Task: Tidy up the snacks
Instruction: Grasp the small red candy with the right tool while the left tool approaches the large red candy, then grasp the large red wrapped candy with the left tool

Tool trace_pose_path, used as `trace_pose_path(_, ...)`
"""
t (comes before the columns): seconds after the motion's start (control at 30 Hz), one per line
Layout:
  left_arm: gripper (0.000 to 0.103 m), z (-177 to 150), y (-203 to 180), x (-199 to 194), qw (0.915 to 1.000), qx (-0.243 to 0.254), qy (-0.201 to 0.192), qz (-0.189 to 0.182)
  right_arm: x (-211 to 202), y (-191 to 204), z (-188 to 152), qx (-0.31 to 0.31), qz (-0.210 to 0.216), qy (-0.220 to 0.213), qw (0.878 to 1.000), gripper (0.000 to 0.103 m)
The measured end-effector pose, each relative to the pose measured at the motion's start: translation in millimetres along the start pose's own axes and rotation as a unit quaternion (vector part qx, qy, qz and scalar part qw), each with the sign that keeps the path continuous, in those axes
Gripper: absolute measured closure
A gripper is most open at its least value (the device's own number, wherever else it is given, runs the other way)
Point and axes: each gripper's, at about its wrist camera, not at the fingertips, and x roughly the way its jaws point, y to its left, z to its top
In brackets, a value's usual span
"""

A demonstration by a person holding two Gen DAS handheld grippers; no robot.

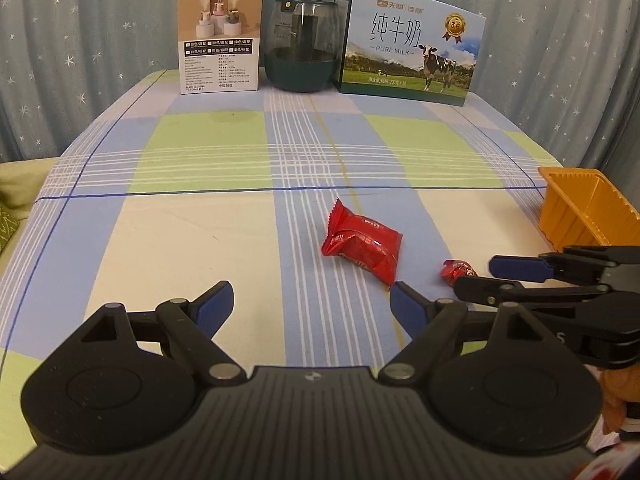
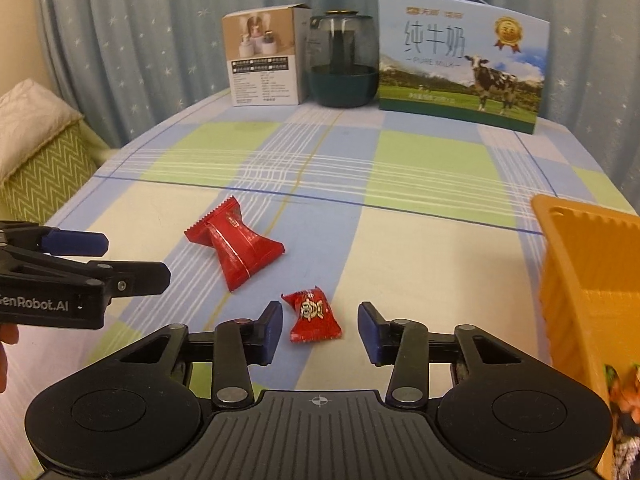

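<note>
On the checked bench (image 2: 400, 264): two red snacks and an orange tray (image 2: 580, 280) at the right edge. Left tongs (image 1: 311, 300): spread wide, holding nothing, touching nothing; large red packet (image 1: 362, 250) lies just ahead of them. Right tongs (image 2: 320, 330): partly spread, small red candy (image 2: 314, 314) lying on the cloth between the pads (image 2: 273, 330), not gripped, a gap on either side. Far edge of bench: white box (image 1: 220, 38), dark glass jar (image 1: 306, 44), milk carton (image 1: 412, 40), upright in a row.
</note>
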Motion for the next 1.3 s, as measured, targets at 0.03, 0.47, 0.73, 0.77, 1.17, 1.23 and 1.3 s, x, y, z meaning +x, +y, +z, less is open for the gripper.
trace_pose_path(0.03, 0.019, 0, 1, 1, 1.0, -0.002, 0.001, -0.001, 2, 1, 1, -0.002, 0.001, 0.0, 1.0, 0.063)
trace_pose_path(0.47, 0.022, 3, -8, 7, 0.9995, -0.008, -0.003, -0.031, 3, 0, 4, -0.004, -0.026, -0.002, 1.0, 0.083)
trace_pose_path(0.73, 0.037, 13, -31, 31, 0.9967, -0.001, -0.006, -0.081, -9, -20, 6, 0.043, -0.049, -0.009, 0.998, 0.083)
trace_pose_path(0.77, 0.037, 15, -34, 35, 0.9968, 0.0, -0.005, -0.08, -10, -23, 6, 0.049, -0.052, -0.009, 0.997, 0.083)
trace_pose_path(1.17, 0.054, 26, -40, 67, 0.9984, -0.011, 0.002, -0.055, -14, -34, 6, 0.078, -0.055, -0.014, 0.995, 0.084)
trace_pose_path(1.23, 0.065, 25, -40, 68, 0.999, -0.007, -0.001, -0.044, -13, -33, 6, 0.079, -0.055, -0.014, 0.995, 0.084)
trace_pose_path(1.3, 0.07, 24, -39, 67, 0.9993, -0.005, -0.001, -0.038, -13, -33, 6, 0.079, -0.055, -0.013, 0.995, 0.084)
